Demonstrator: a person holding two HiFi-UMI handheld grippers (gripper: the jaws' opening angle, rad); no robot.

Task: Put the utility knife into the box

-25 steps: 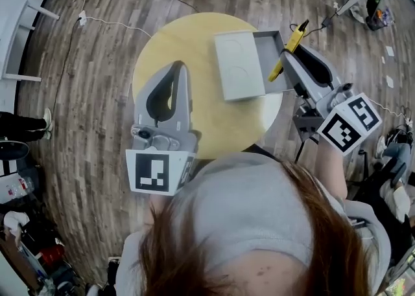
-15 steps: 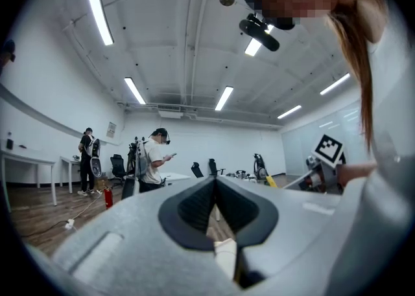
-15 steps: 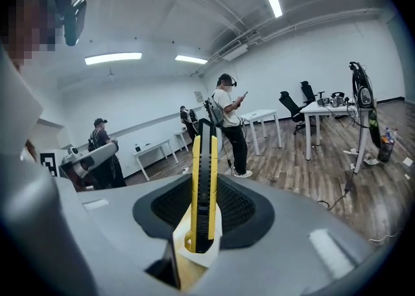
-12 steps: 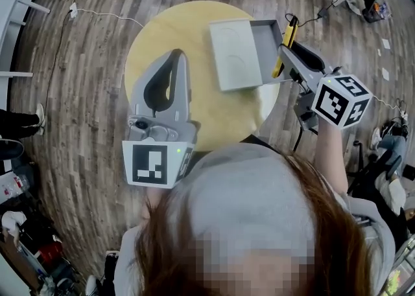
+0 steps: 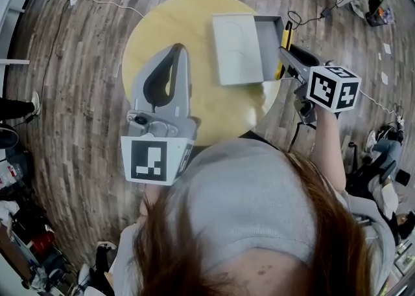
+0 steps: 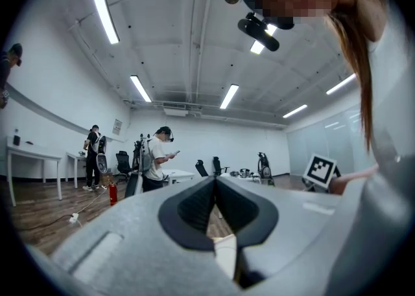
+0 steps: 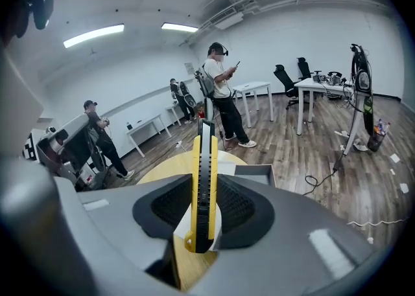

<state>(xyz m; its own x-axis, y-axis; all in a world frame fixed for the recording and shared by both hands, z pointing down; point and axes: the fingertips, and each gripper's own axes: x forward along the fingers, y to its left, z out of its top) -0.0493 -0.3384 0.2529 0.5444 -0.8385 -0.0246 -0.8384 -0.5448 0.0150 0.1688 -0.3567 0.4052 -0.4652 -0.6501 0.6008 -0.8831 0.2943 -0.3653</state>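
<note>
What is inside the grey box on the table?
The open part of the box shows only a bare grey floor. Its pale lid covers the rest, and the utility knife in the right gripper hides the right edge.

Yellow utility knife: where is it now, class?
The yellow utility knife is clamped in the right hand-held gripper, at the head view's right, beside the open grey box.

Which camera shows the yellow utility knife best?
The right gripper view: the utility knife stands close and central, clamped between the jaws. The head view shows only a thin yellow strip by the box. The left gripper view misses it.
</note>
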